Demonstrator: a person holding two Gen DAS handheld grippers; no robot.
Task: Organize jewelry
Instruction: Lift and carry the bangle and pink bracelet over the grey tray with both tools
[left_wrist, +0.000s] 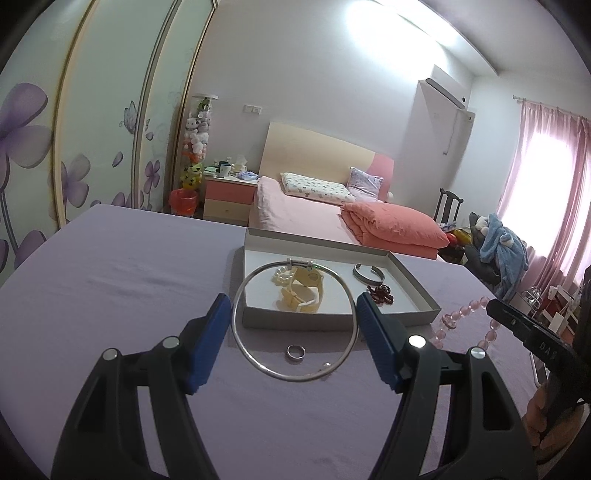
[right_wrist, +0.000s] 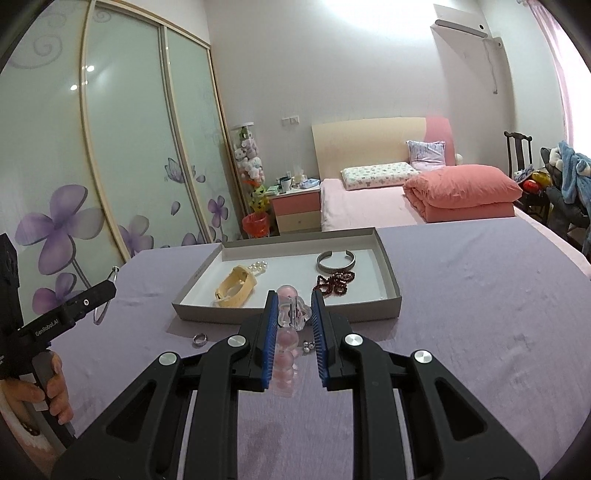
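While looking along the left wrist view, clamping the left tool (left_wrist: 291, 299) across a large thin silver hoop necklace (left_wrist: 295, 378), one blue pad pressing on each side. Holding it upright over the purple-covered bench (left_wrist: 129, 277), just before a shallow grey cardboard tray (left_wrist: 332, 321). Leaving a small silver band ring (left_wrist: 296, 352) lying on the bench inside the hoop's outline. Dangling a pink bead bracelet (left_wrist: 466, 311) from the right tool (left_wrist: 493, 305) at the right.

Turning to the right wrist view, pinching that bracelet (right_wrist: 286, 354) in the right tool (right_wrist: 294, 295), closed on its clear charm, in front of the tray (right_wrist: 207, 312). Keeping a cream watch strap (right_wrist: 234, 290), silver cuff bangle (right_wrist: 335, 261) and dark red bead string (right_wrist: 334, 282) inside the tray. Gripping the hoop (right_wrist: 99, 314) in the left tool (right_wrist: 110, 286) at the left.
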